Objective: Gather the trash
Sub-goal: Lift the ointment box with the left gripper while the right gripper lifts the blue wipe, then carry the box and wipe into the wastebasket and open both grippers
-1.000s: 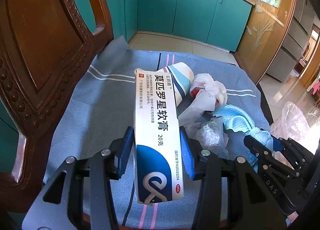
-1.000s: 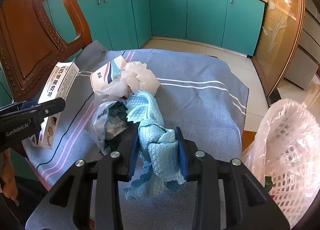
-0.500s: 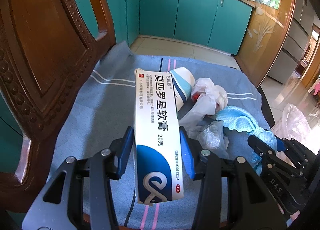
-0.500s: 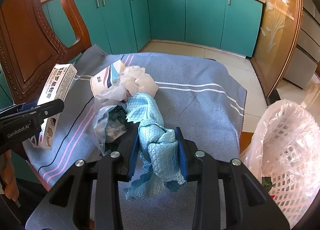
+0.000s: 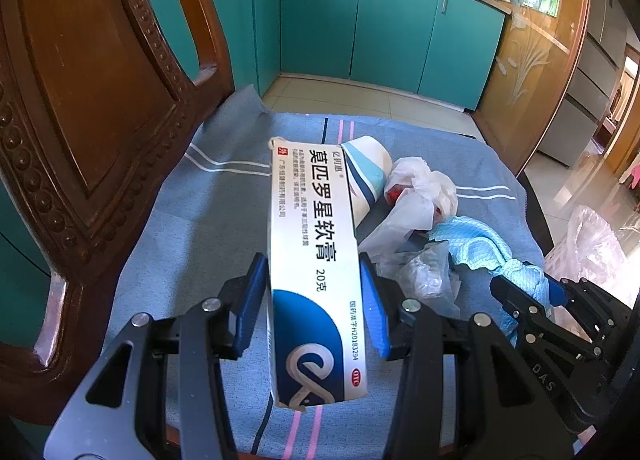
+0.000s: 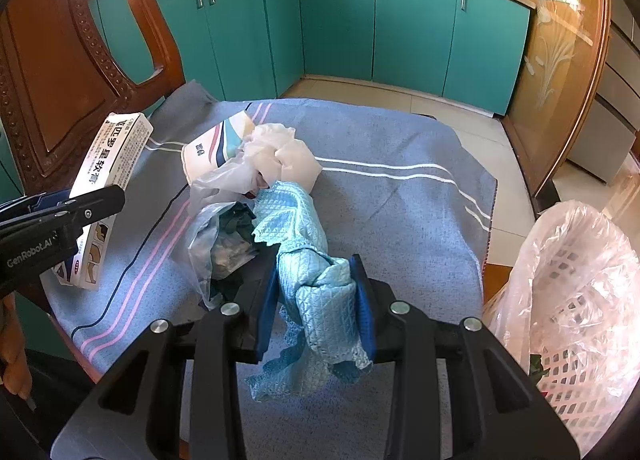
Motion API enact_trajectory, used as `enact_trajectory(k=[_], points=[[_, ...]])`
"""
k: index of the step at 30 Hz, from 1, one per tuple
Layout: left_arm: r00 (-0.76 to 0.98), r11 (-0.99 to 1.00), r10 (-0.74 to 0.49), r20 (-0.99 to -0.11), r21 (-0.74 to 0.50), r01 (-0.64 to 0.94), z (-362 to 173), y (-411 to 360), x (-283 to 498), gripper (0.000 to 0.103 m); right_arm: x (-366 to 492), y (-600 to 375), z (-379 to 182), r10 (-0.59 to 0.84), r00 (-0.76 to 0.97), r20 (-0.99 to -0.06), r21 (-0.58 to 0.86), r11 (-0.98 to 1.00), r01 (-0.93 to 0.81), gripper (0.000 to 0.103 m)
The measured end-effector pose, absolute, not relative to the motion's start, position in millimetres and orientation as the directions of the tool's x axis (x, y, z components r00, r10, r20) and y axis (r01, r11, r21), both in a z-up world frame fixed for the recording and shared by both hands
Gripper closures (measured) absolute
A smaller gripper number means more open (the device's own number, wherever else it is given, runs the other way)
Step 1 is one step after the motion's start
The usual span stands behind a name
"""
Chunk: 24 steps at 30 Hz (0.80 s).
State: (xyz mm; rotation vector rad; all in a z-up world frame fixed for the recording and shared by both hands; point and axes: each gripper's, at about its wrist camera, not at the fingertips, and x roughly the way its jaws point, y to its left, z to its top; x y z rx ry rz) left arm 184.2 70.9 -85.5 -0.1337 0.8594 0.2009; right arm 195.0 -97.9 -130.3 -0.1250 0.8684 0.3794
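Already, a lined white basket (image 6: 576, 300) is seen past the chair seat's (image 6: 400, 188) right edge; a blue cloth (image 6: 316, 280) is pinched by the right gripper (image 6: 316, 292), an ointment box (image 5: 316, 260) by the left gripper (image 5: 316, 300). Mid-seat, a paper cup (image 6: 216, 148) and plastic wrappers (image 6: 256, 168) are left uncollected.

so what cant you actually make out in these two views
- Crumpled clear bag, right wrist view: dark contents too jumbled to identify.
- Lined basket: cut off by the frame edge, inside mostly hidden.
- Red item in white bag, left wrist view: wrapped, unidentifiable.
- Paper cup: partly behind ointment box.
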Motion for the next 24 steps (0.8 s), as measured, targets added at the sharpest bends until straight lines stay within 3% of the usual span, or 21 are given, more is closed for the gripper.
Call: enact_trajectory(k=[12,18,24], points=[[0.675,0.971,0.136,-0.726,-0.036,-0.234,-73,65,180,0.056,181,-118,-96,0.280,0.673,-0.685,0.044,0.938,-0.345,0.068],[0.704,0.984,0.086,-0.705,-0.053,-0.173,-62,30,183,0.056,161,-162,-59,0.253,0.769,-0.587,0.055,0.960,-0.274,0.068],[0.711,0.994,-0.017,-0.703,-0.088,-0.063,-59,-22,185,0.056,142,-234,-34,0.131,0.840,-0.527,0.053,0.991,-0.122,0.068]])
